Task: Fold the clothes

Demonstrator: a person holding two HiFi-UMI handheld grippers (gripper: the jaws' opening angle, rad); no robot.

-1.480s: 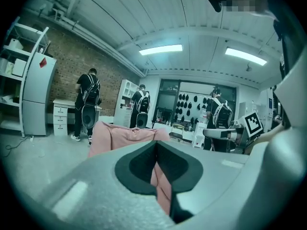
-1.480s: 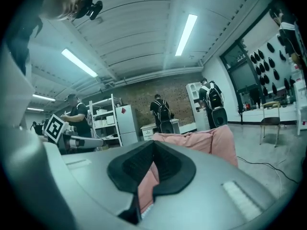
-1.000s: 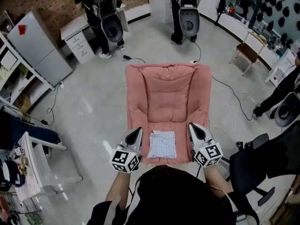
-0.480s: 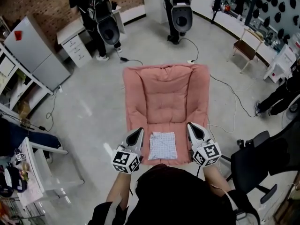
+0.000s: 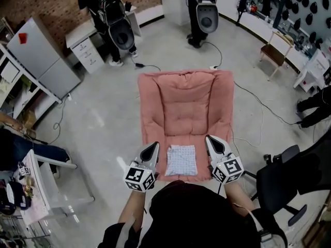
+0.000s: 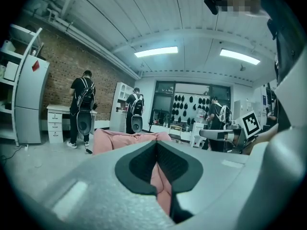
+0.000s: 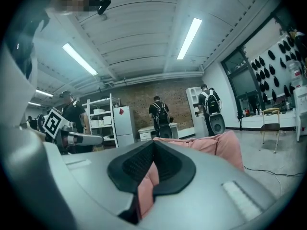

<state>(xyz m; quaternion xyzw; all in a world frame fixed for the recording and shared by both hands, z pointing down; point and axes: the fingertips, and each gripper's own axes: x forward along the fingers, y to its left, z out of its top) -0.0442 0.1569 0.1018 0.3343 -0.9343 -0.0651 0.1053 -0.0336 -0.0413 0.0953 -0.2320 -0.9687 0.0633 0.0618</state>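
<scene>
A folded pale checked cloth (image 5: 180, 160) lies flat as a neat rectangle at the middle of the near edge of a large pink quilted cushion (image 5: 186, 94), which is spread on the grey polished floor (image 5: 103, 123) of a busy workroom. I hold my left gripper (image 5: 153, 145) over the cushion's near left corner, just beside the cloth and apart from it, jaws pressed together on nothing. My right gripper (image 5: 209, 139) hangs over the near right corner, also clear of the cloth, jaws likewise closed and empty. Both grippers point away from me along the cushion's raised side rolls; in each gripper view only pink padding shows past the closed pads. Beyond the cushion's far edge, two people (image 5: 111, 14) wearing backpacks stand with their backs turned near a white drawer cabinet (image 5: 89, 53). A tall grey refrigerator (image 5: 39, 50) stands at the left, a black office chair (image 5: 282, 172) sits off the cushion's near right corner, and a thin cable (image 5: 258, 107) trails across the floor beside its right edge.
</scene>
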